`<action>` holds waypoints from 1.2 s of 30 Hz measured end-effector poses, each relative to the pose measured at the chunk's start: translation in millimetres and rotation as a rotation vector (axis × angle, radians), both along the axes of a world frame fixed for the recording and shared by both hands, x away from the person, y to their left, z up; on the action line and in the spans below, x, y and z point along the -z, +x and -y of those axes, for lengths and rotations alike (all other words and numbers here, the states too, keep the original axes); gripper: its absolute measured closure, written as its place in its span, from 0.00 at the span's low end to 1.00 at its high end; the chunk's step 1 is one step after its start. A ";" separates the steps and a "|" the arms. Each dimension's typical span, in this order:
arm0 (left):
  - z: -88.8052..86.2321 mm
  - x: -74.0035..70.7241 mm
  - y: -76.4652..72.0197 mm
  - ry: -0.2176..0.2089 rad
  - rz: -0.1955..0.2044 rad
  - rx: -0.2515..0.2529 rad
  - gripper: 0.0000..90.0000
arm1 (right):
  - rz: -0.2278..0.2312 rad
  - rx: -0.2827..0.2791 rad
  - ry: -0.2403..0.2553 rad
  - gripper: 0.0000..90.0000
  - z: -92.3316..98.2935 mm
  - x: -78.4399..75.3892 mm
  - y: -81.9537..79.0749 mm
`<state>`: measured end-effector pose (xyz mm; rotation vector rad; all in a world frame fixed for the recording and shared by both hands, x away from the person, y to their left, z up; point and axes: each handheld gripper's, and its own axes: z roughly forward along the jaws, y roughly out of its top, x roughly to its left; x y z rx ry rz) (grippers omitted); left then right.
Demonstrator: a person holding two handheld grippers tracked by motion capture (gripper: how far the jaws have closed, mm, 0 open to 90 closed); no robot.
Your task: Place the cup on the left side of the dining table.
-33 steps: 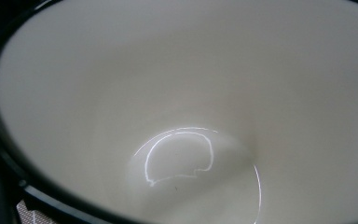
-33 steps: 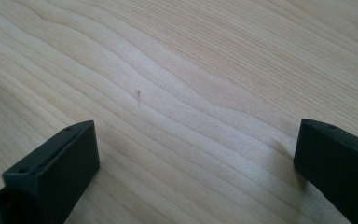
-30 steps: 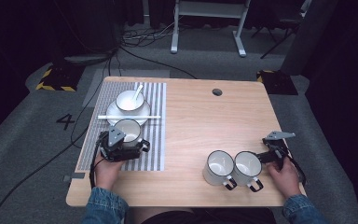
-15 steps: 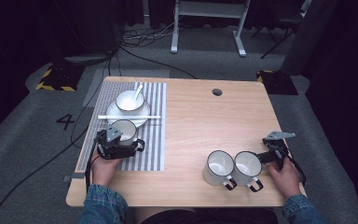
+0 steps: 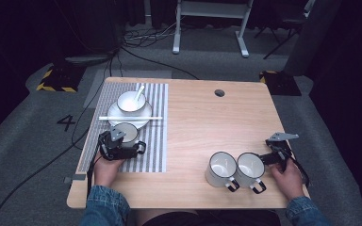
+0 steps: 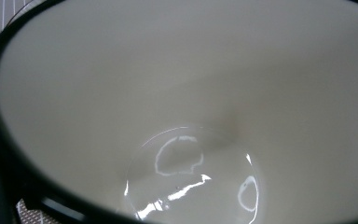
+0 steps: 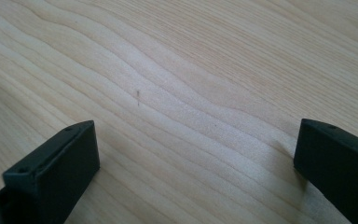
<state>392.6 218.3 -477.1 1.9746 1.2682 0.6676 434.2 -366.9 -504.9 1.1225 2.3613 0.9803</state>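
A white mug with a black rim (image 5: 125,133) stands on the striped placemat (image 5: 155,141), just in front of the plate. My left gripper (image 5: 131,142) lies at its near side, shut on it. Seen from the left gripper, the mug's glossy white inside (image 6: 191,116) is very close, with one dark jaw at the lower left edge. My right gripper (image 5: 267,158) rests on the table just right of two more white mugs (image 5: 221,168) (image 5: 250,167). It is open, with only bare wood between its jaws (image 7: 191,163).
A white bowl with a spoon (image 5: 132,100) sits on a plate (image 5: 143,118) at the back of the placemat, with a chopstick (image 5: 156,117) across the plate's front. The wooden table (image 5: 207,122) has a cable hole (image 5: 219,92) at the back.
My left gripper and the mug it holds have shifted slightly to the left on the placemat. The right gripper and the two mugs have stayed put.
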 end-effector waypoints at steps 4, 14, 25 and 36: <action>-2.5 2.4 -0.8 -0.023 0.014 -0.008 0.03 | 0.000 0.000 0.000 0.00 0.0 0.0 -0.1; -7.2 3.4 -9.6 -0.024 -0.033 -0.014 0.03 | 0.000 0.001 0.000 0.00 0.0 0.0 -0.2; -7.1 5.2 -9.0 -0.047 -0.028 -0.024 0.02 | 0.000 0.001 0.000 0.00 0.0 0.0 -0.2; -7.1 1.0 -11.3 -0.063 -0.034 -0.029 0.00 | 0.000 0.002 0.000 0.00 -0.1 0.0 -0.2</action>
